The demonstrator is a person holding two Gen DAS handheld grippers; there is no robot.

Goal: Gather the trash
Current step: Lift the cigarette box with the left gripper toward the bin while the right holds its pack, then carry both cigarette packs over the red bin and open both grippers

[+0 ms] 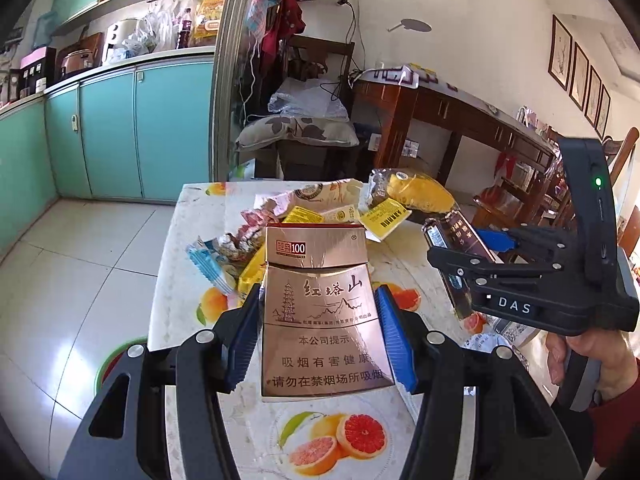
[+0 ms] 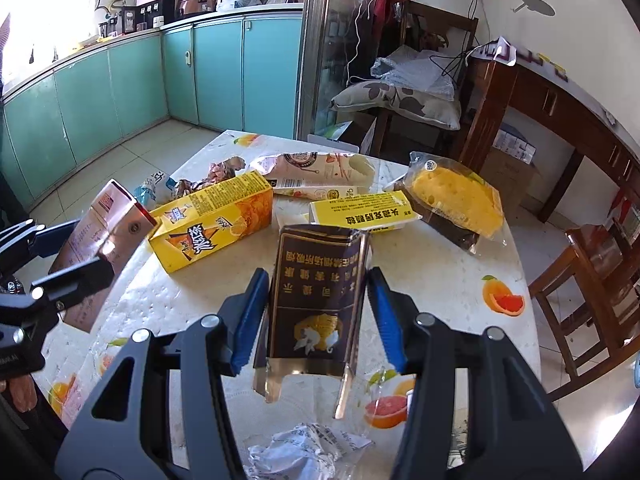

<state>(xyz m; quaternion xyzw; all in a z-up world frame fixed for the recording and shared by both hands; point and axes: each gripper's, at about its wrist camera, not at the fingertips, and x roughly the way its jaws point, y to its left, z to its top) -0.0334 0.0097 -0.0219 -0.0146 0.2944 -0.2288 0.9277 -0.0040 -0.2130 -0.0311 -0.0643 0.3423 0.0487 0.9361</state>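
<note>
Two hand-held grippers above a round table with a fruit-print oilcloth (image 2: pixel 472 240), each clamped on one piece of trash. The left gripper (image 1: pixel 318 340) presses its blue pads against the long sides of a rose-gold cardboard cigarette pack (image 1: pixel 320 312), held upright and apparently clear of the tabletop; gripping across the narrow width suits a stiff box. The right gripper (image 2: pixel 316 320) is likewise closed on a dark brown, torn-open cigarette pack (image 2: pixel 316 300), whose foil lining hangs loose below the pads, so the grip probably sits on the firmer printed shell. The remaining trash lies in a cluster toward the far side of the table: a yellow drink carton (image 2: pixel 212 220), a yellow flat box (image 2: pixel 360 210), a clear-wrapped yellow cake (image 2: pixel 456 200), and a crumpled white paper (image 2: pixel 304 456) at the near rim. The two grippers stand near each other over the near half; open floor lies left of the table, chairs crowd its right edge.
</note>
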